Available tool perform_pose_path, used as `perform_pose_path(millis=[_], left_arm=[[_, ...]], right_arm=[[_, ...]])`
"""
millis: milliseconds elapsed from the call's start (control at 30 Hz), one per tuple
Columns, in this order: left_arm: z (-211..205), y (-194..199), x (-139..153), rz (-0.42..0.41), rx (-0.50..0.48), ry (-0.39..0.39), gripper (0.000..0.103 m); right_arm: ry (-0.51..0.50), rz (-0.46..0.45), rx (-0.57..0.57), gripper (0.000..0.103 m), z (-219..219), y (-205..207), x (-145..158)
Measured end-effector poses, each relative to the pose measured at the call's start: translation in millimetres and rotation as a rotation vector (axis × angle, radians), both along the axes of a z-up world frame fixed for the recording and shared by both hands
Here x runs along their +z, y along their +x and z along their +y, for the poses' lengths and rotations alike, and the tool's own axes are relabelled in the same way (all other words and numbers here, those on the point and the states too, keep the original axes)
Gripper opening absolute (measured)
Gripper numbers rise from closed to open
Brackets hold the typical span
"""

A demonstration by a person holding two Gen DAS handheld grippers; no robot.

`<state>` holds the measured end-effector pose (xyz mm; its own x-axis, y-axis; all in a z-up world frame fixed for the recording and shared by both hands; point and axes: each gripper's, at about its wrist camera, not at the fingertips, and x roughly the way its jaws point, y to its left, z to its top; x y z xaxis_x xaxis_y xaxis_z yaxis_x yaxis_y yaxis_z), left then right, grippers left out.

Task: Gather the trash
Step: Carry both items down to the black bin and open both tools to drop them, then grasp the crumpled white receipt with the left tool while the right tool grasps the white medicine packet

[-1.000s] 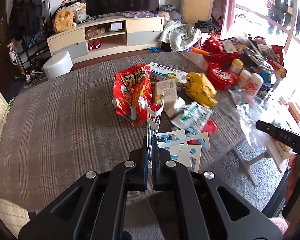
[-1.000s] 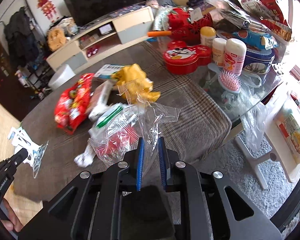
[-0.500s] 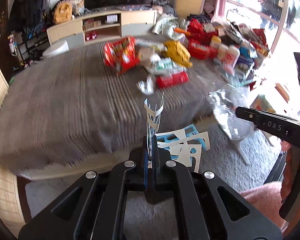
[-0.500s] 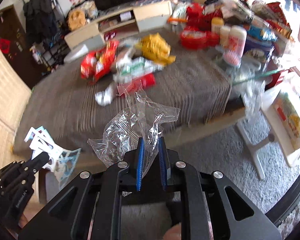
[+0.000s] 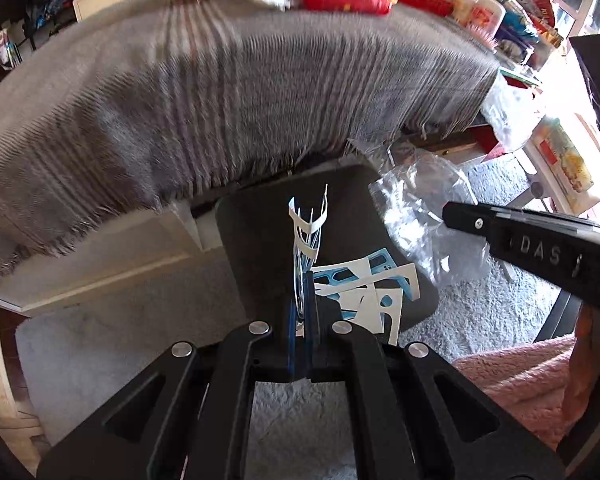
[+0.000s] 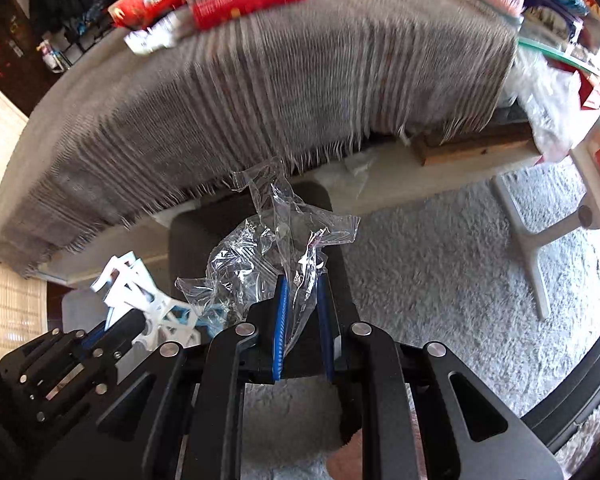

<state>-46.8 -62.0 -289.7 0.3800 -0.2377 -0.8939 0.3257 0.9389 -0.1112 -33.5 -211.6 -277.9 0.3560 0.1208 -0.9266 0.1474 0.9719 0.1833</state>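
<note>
Clear plastic bag (image 6: pixel 268 256) is pinched in the right gripper (image 6: pixel 302 304); left gripper (image 5: pixel 300 304) fingers clamp white-blue cutout sheets (image 5: pixel 364 292) below the desk (image 5: pixel 220 92) edge.

Both grippers (image 5: pixel 300 300) lower, over bin (image 5: pixel 252 240)

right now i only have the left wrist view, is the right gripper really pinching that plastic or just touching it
Observer: pinching. The plastic runs down between the blue pads of the right gripper.
Operator: is it over the bin
Observer: yes, in the right wrist view the plastic hangs over the opening of the dark bin.
Operator: and my sheets
Observer: from that side the sheets in the left gripper sit by the bin's left edge, apparently only partly over it.
</note>
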Motion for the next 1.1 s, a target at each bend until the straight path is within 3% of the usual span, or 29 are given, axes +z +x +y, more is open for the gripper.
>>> perform_pose_path(millis=[267,333,400,467,533,633,733,767,800,933,1100], left_arm=[[-12.4,13.1,-35.4,0.087,-0.017,-0.02,0.004],[-13.1,17.2,-37.6,0.096,-0.014,-0.03,0.011],[-13.4,19.4,-38.9,0.09,-0.014,-0.032,0.025],[-13.0,20.8,-38.1,0.082,-0.011,-0.031,0.035],[-10.1,22.0,-35.4,0.073,-0.002,-0.032,0.038],[-3.8,22.9,-29.0,0.056,0.009,-0.031,0.047],[8.9,20.7,-16.9,0.03,0.026,-0.032,0.068],[11.7,20.2,-12.7,0.023,0.031,-0.039,0.08],[15.0,19.4,-8.1,0.014,0.036,-0.045,0.09],[26.2,18.3,10.0,-0.006,0.039,-0.047,0.095],[34.4,24.7,50.1,-0.06,0.059,-0.049,0.095]], right_arm=[[0.032,0.067,0.001,0.019,1.2,14.4,-32.4],[0.044,0.078,-0.002,0.024,2.2,17.1,-36.9],[0.043,0.083,-0.009,0.029,3.2,20.6,-37.9],[0.05,0.081,-0.016,0.043,2.6,23.8,-38.6],[0.052,0.07,-0.024,0.046,2.7,25.9,-36.8],[0.044,0.048,-0.035,0.061,-0.4,28.3,-31.2],[0.005,0.016,-0.059,0.082,-5.3,27.6,-22.0],[-0.002,0.002,-0.063,0.094,-7.5,27.4,-17.8],[-0.013,-0.018,-0.063,0.098,-9.1,27.2,-12.2],[-0.1,-0.074,-0.042,0.1,-13.6,29.5,17.9],[-0.056,-0.121,-0.053,0.1,-28.9,40.4,55.6]])
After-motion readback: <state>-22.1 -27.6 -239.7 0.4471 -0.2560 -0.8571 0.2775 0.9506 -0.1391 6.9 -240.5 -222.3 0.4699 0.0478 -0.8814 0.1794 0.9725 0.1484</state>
